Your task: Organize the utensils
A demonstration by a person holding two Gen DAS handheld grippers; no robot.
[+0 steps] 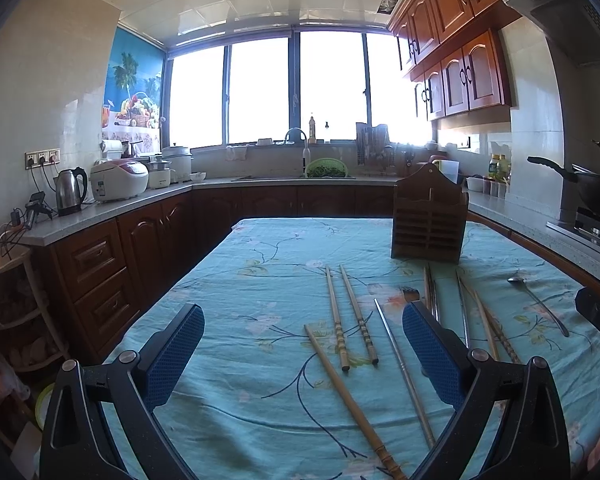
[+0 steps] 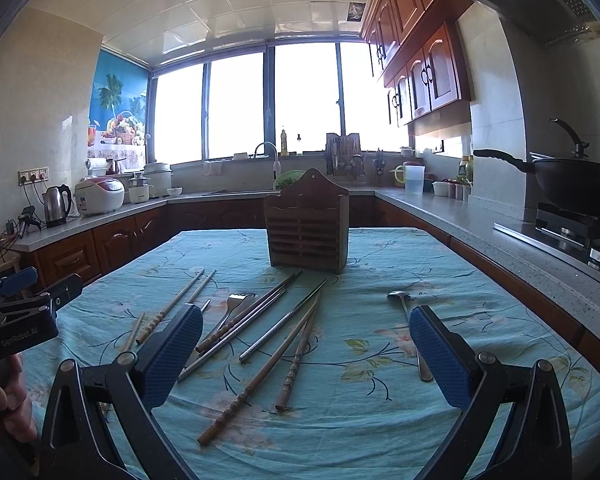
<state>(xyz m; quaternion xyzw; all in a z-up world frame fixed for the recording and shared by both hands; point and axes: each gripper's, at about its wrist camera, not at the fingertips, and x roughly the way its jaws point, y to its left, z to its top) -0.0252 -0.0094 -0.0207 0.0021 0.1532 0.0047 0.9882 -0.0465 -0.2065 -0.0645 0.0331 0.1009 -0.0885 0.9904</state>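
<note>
Left gripper (image 1: pixel 303 354) spread, empty, above the tablecloth (image 1: pixel 228 408); wooden chopsticks (image 1: pixel 350 316) lie just ahead, long axes running away toward the wooden holder (image 1: pixel 430 220), which stands far right. Right gripper (image 2: pixel 306 354) spread, empty; metal chopsticks (image 2: pixel 284 322) and fork (image 2: pixel 236 304) lie fanned between its fingers, spoon (image 2: pixel 410 320) beside the right finger. Holder dead ahead; path looks unobstructed.
</note>
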